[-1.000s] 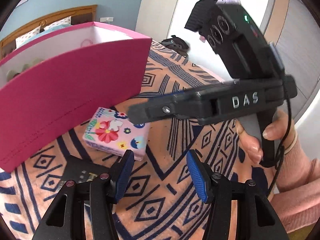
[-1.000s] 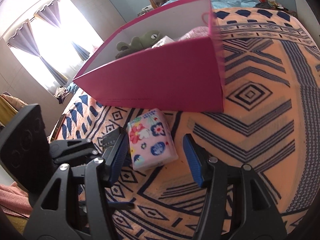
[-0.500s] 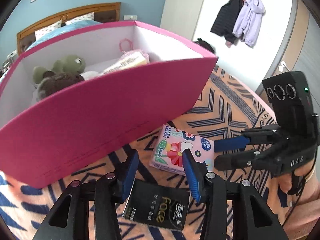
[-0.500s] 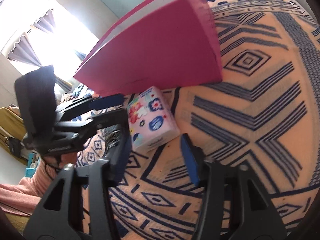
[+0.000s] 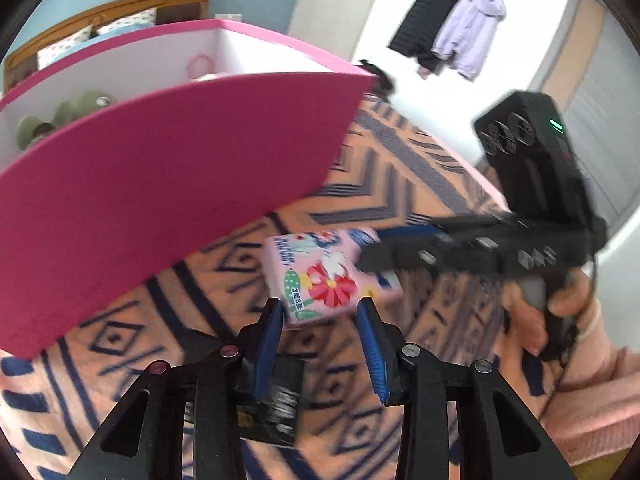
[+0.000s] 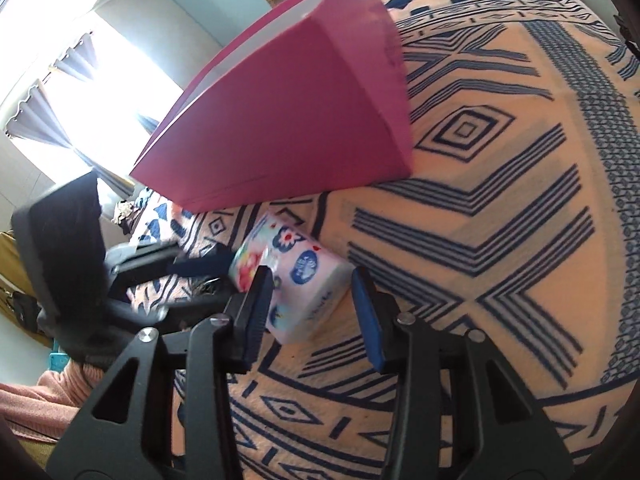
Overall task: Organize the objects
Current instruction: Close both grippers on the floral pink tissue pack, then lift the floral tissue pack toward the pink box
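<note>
A pink floral tissue pack lies on the patterned blanket in front of the tall pink box. My right gripper straddles the pack. Its jaws are closing, and the pack fills the gap between the blue pads. In the left wrist view the same pack lies just past my left gripper, and the right gripper reaches onto it from the right. My left gripper's jaws are closing too. A black packet lies under its left finger and only partly in the gap, with the right pad off it.
The pink box is open on top and holds a green plush toy. A hand in a pink sleeve holds the right gripper. The orange and blue blanket spreads to the right. Coats hang on the far wall.
Both pairs of jaws have narrowed. The right gripper came in around the pink pack. The left gripper moved in over the black packet, closer to the pack.
</note>
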The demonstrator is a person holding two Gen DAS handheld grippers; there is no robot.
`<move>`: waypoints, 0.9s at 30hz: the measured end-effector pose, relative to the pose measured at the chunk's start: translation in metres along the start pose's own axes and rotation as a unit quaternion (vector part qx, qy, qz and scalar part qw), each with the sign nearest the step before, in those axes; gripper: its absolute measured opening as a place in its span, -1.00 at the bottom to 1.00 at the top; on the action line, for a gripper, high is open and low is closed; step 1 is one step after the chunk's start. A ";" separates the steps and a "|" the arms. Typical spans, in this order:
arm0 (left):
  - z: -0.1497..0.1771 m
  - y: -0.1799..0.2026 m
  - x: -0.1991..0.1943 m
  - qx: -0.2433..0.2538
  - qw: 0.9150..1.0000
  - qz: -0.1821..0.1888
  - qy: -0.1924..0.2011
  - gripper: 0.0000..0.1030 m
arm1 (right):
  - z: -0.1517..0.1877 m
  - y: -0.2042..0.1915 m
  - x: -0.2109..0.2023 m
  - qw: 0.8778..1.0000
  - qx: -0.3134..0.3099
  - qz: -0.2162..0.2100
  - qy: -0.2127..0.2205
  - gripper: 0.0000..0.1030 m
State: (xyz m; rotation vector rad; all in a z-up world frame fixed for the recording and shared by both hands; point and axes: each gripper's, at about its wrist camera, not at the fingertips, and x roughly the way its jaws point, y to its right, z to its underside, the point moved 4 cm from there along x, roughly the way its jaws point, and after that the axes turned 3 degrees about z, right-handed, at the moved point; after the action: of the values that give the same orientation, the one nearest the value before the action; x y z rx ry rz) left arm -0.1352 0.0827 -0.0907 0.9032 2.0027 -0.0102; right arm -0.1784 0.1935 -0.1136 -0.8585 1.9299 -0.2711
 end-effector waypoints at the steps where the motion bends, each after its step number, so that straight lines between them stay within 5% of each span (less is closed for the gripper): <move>1: 0.001 0.003 0.000 0.003 1.000 0.001 0.000 -0.26 | 0.000 0.001 -0.001 1.000 0.000 0.002 0.001 -0.14; 27: -0.005 0.008 -0.008 -0.042 0.999 0.004 0.026 -0.31 | 0.005 -0.012 -0.010 0.999 -0.036 0.027 0.018 -0.19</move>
State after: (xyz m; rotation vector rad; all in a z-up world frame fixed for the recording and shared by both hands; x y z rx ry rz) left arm -0.1317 0.0852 -0.0796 0.8649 2.0316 0.1023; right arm -0.1659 0.1923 -0.1033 -0.8515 2.0029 -0.1870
